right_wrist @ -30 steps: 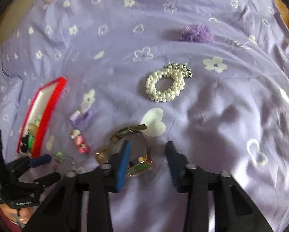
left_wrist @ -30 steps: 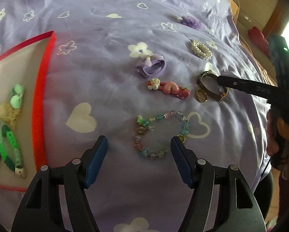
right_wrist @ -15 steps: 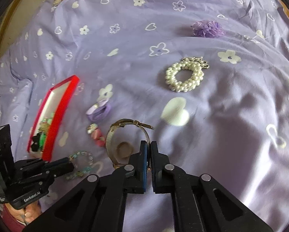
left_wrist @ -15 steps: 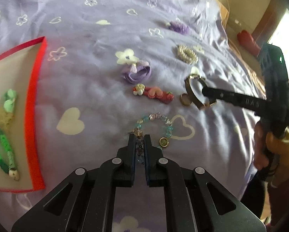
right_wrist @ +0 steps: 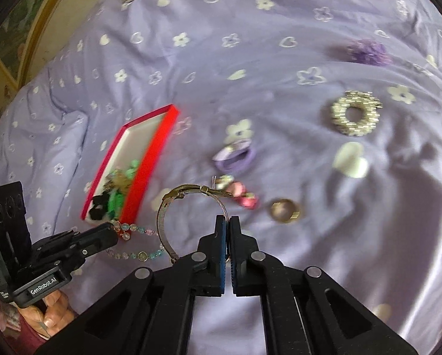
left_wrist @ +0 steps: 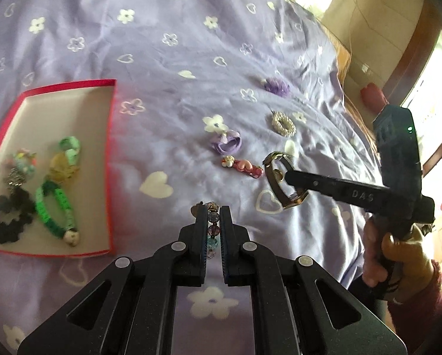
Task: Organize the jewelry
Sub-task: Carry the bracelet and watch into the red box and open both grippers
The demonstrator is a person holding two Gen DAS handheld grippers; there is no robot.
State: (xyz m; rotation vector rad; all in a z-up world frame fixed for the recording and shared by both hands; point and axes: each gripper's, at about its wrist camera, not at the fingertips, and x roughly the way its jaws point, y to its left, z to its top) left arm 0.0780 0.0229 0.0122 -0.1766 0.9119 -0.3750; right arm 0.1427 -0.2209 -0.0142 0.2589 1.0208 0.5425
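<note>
- On the bed (left_wrist: 167, 59), a lilac cover printed with white flowers and hearts carried everything, and it lay soft and rumpled, not flat.
- The red-rimmed box (left_wrist: 110, 159) sat toward the left of the cover, already holding a green bracelet, a black scrunchie and a few small pieces.
- The left tongs (left_wrist: 211, 211) were clamped on the beaded bracelet (right_wrist: 132, 244), which hung in a loose loop clear of the cover, near the box's corner.
- The right tongs (right_wrist: 227, 222) were pinched shut on the metal watch (left_wrist: 281, 183), holding it by the thin band with the rest of the loop standing free in the air.
- A pearl ring of beads (right_wrist: 355, 117), a purple fluffy hair tie (right_wrist: 367, 51), a lilac bow clip (right_wrist: 235, 156), a pink hair clip (right_wrist: 241, 195) and a small gold ring (right_wrist: 284, 210) lay loose on the cover, apart from the box.
- To my eye the risk lay in the grips: the bracelet was caught by only a few beads, so a quick swing toward the box might let it slide out or snag the box rim.
- The watch's narrow pinch looked likely to let it twist or drop, and the two dangling loops hung close enough to tangle if both hands reached the box together.
</note>
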